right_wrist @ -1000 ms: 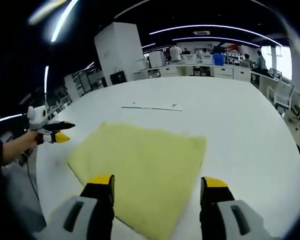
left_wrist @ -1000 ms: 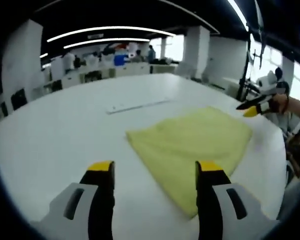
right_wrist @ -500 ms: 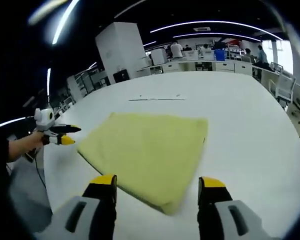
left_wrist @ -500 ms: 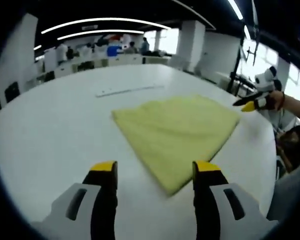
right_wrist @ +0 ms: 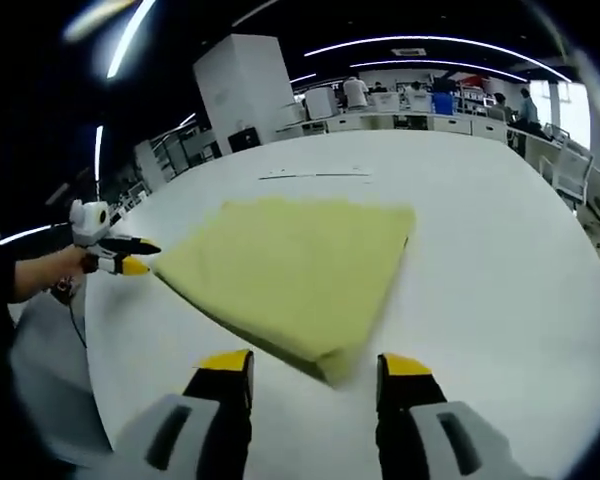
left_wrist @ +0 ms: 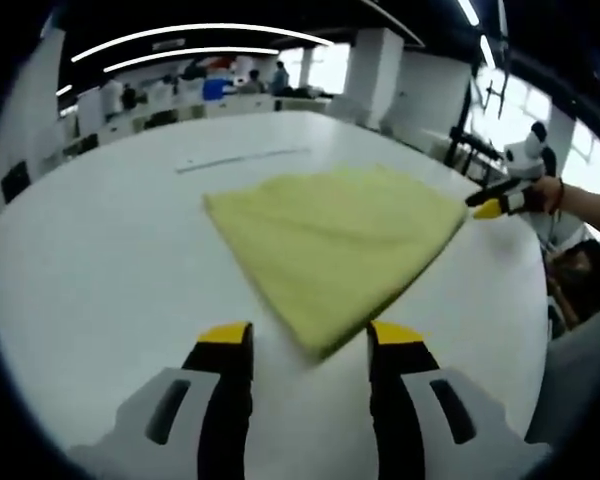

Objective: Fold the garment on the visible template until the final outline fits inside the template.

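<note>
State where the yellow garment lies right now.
The folded yellow garment lies flat on the white table, its near corner just ahead of the left gripper in the left gripper view.

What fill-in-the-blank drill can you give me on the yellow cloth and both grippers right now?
1. The folded yellow cloth garment lies on a ____ table.
2. In the left gripper view, the garment's near corner points between the left gripper's ____ jaws.
3. Both jaw pairs have ____ tips.
4. In the right gripper view, the right gripper holds ____.

Missing words: white; open; yellow; nothing
</note>
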`<state>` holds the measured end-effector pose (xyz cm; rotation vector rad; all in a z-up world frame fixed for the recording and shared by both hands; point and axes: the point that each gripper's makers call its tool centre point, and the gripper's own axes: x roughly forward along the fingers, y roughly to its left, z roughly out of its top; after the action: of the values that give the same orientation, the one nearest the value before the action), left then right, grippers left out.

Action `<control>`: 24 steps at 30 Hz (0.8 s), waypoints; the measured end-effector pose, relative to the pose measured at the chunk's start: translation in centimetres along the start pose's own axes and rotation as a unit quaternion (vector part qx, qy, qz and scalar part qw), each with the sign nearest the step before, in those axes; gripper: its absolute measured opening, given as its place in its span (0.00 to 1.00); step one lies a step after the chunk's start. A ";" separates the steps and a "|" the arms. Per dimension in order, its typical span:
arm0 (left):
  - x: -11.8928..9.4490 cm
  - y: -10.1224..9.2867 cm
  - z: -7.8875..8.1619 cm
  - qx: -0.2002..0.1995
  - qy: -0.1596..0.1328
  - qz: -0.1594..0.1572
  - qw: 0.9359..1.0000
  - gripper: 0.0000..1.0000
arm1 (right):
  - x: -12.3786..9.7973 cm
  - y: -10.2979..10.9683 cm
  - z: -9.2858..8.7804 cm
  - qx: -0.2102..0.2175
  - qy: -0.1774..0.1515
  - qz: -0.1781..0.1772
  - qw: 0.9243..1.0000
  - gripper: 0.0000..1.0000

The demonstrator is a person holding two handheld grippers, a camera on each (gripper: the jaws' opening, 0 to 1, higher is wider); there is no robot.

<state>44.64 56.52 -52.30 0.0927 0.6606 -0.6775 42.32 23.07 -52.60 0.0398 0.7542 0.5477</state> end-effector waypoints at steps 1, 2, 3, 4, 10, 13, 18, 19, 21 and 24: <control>0.1 -0.1 0.1 -0.004 -0.005 -0.003 1.000 0.39 | 0.0 -0.1 -0.1 -0.001 0.001 0.000 1.000 0.37; 0.1 -0.3 0.1 -0.012 -0.009 -0.009 1.000 0.37 | -0.1 -0.1 -0.2 -0.002 0.003 -0.002 1.000 0.33; 0.1 -0.3 0.0 -0.015 -0.006 -0.009 1.000 0.36 | -0.1 -0.4 -0.4 -0.003 0.005 -0.005 1.000 0.29; 0.1 -0.3 -0.1 -0.013 -0.001 -0.008 1.000 0.34 | -0.1 -0.6 -0.5 -0.006 0.005 -0.007 1.000 0.27; 0.2 -0.5 -0.5 0.006 0.006 -0.007 1.000 0.25 | -0.2 -1.1 -0.6 -0.017 0.003 -0.014 1.000 0.18; 0.3 -0.5 -0.5 0.006 0.006 -0.007 1.000 0.21 | -0.2 -1.2 -0.4 -0.029 -0.002 -0.017 0.999 0.10; 0.5 -0.6 -0.6 0.006 0.011 -0.006 1.000 0.15 | 0.0 -1.2 -0.5 -0.036 -0.001 -0.014 0.999 0.03; 0.5 -0.6 -0.5 0.007 0.011 -0.005 1.000 0.13 | 0.0 -1.2 -0.5 -0.037 -0.001 -0.013 0.999 0.00; 0.4 -0.6 -0.5 0.002 0.010 -0.005 1.000 0.07 | -0.1 -1.2 -0.5 -0.040 -0.002 -0.014 0.999 0.00; 0.5 -0.7 -0.5 0.005 0.012 -0.007 1.000 0.03 | -0.3 -1.4 -0.4 -0.044 -0.002 -0.018 0.999 0.00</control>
<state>44.20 55.85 -52.86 0.1065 0.6802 -0.6937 42.50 21.68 -53.02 -0.0540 0.7251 0.5467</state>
